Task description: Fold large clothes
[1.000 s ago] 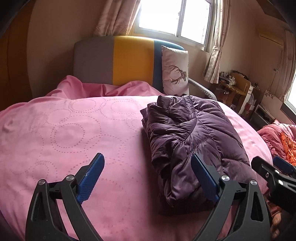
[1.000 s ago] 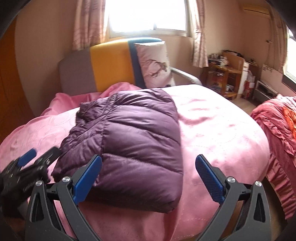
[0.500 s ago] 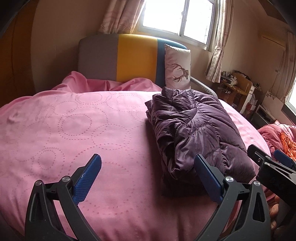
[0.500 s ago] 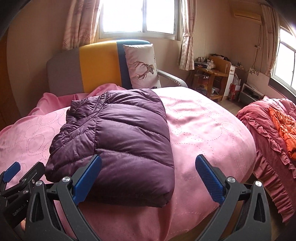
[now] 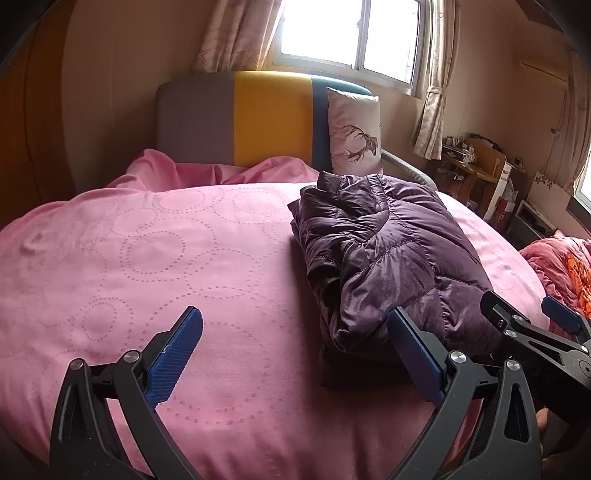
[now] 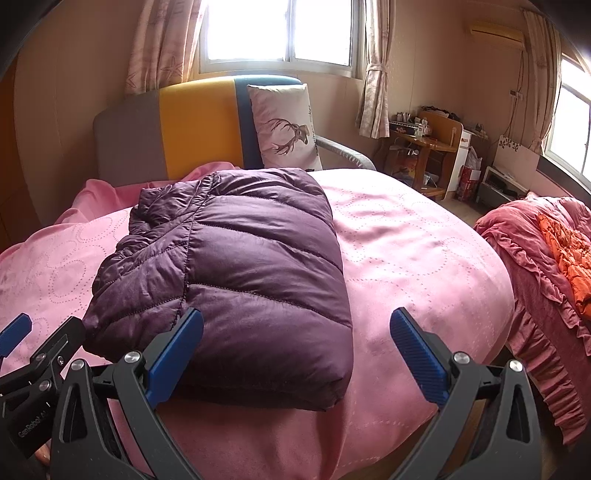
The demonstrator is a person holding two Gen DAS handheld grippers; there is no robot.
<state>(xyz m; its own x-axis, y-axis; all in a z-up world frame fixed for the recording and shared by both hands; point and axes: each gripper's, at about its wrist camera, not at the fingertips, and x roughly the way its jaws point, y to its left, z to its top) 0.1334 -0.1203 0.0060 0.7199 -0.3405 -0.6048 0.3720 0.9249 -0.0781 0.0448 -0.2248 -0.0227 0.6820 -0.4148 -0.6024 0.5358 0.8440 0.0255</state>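
Apparently nearly done, the jacket (image 6: 236, 266) is lying folded into a compact bundle on the bed (image 6: 417, 266), while the left hand-held gripper (image 5: 295, 354) and right hand-held gripper (image 6: 295, 350) are hovering released, gripping nothing, just before it.

a bed (image 6: 424, 258) with a pink circle-patterned cover fills the room. behind it stands a grey, yellow and blue headboard (image 6: 199, 125) with a deer-print pillow (image 6: 284, 129) leaning on it. a wooden desk (image 6: 428, 147) sits under the curtained window (image 6: 280, 33).
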